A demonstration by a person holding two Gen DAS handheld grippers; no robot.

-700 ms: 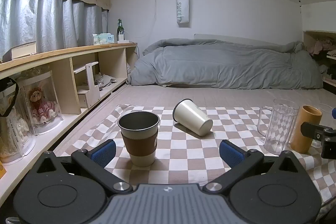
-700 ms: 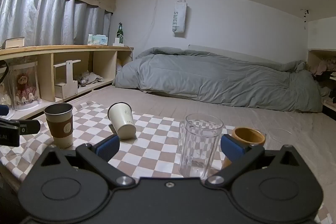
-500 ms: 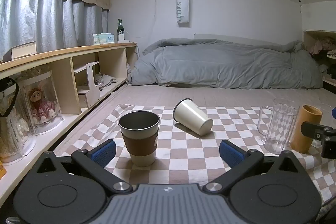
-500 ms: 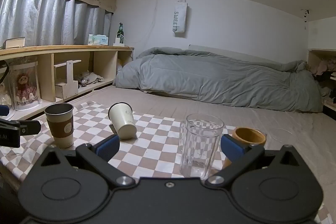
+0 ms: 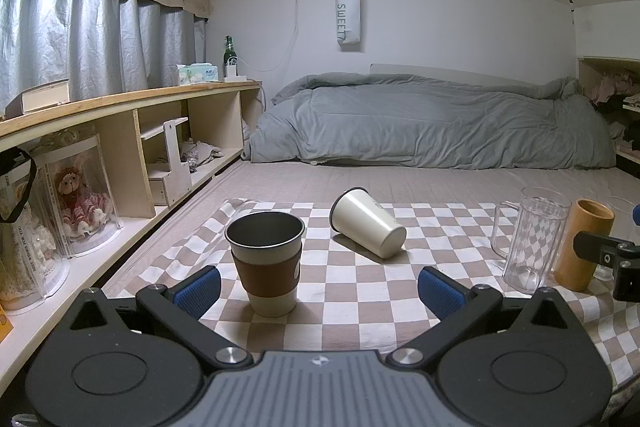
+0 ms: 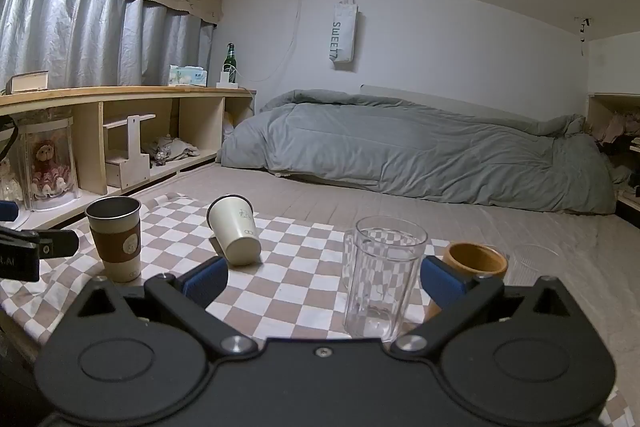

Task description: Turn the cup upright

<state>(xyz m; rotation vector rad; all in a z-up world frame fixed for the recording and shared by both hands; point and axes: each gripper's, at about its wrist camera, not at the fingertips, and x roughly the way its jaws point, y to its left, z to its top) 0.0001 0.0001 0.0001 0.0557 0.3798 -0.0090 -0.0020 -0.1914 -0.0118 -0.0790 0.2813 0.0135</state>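
The white cup lies on its side on the checked cloth, toward the cloth's far edge and about midway between its left and right edges. Its open mouth points away and to the left, its closed base toward the cameras, so it needs lifting and turning onto that base.

The left tool hangs low over the near edge of the cloth with its blue pads spread wide and nothing between them; the sleeved metal cup stands upright just ahead of its left pad. The right tool is likewise spread wide and empty, with the clear glass mug standing close in front of it and the wooden cup beside its right pad.

Both tools seem held back at the near edge to leave room for an approach. The white cup sits well apart from its neighbours, so either tool could probably reach it, though the fisheye makes the true gaps hard to judge.
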